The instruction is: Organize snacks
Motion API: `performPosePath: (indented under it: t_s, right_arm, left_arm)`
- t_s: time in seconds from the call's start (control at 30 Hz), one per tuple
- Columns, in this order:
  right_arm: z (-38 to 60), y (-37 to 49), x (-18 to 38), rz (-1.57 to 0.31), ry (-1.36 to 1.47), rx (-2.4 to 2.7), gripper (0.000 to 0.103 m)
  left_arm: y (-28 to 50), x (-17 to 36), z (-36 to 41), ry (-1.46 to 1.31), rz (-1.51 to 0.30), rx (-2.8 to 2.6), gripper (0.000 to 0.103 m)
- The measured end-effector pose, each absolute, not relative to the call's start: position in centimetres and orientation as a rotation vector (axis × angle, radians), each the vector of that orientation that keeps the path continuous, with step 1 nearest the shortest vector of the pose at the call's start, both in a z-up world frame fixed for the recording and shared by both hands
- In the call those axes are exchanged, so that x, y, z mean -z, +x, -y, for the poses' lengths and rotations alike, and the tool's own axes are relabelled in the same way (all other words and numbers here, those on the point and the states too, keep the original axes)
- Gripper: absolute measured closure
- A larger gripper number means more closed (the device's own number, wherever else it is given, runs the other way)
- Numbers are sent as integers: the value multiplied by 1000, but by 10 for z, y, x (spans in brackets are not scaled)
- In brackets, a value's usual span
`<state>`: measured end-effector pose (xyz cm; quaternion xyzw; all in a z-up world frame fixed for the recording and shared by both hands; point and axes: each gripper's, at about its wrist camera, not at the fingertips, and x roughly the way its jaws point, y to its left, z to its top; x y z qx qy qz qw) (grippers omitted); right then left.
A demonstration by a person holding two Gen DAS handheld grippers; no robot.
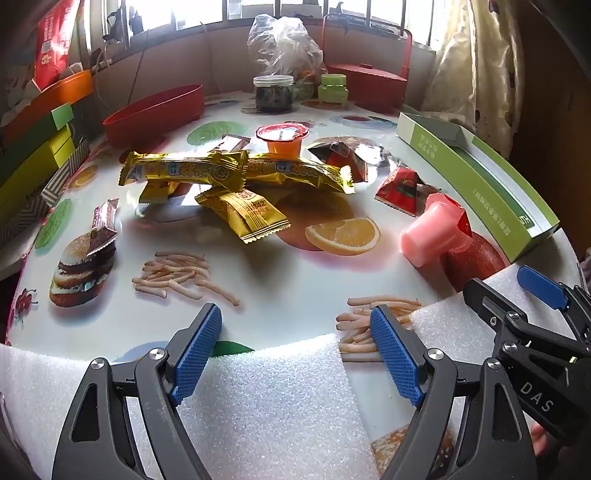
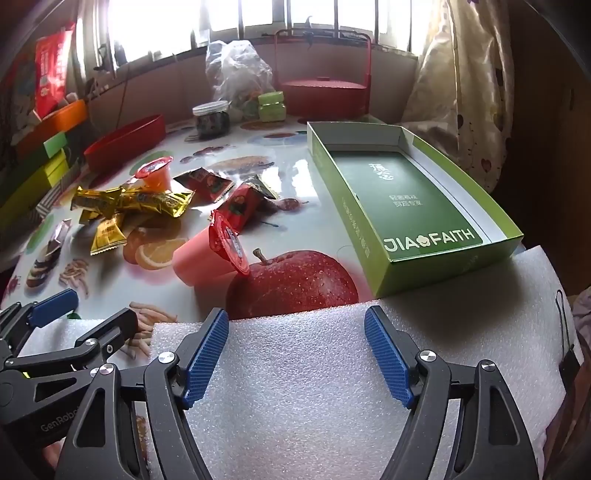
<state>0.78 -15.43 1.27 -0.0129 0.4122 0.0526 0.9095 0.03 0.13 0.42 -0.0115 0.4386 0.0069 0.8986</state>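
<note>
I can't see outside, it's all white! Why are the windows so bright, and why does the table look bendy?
In both wrist views the windows are blown out by daylight, hiding what is outside. The left wrist view shows white glare on the table behind the gold snack bars. The fisheye lens curves the table edge and green box.

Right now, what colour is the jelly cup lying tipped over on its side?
Pink, with a red foil lid: the tipped jelly cup shows best in the right wrist view.
</note>
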Motion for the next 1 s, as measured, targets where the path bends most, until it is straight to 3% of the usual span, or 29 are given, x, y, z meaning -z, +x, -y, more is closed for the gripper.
performPosePath:
  t_s: [1.0]
  right_arm:
    - [154,6,-14,-823,-27,-109,26]
  left_arm:
    - [-2,-3,-2,-25,-897,-15,20]
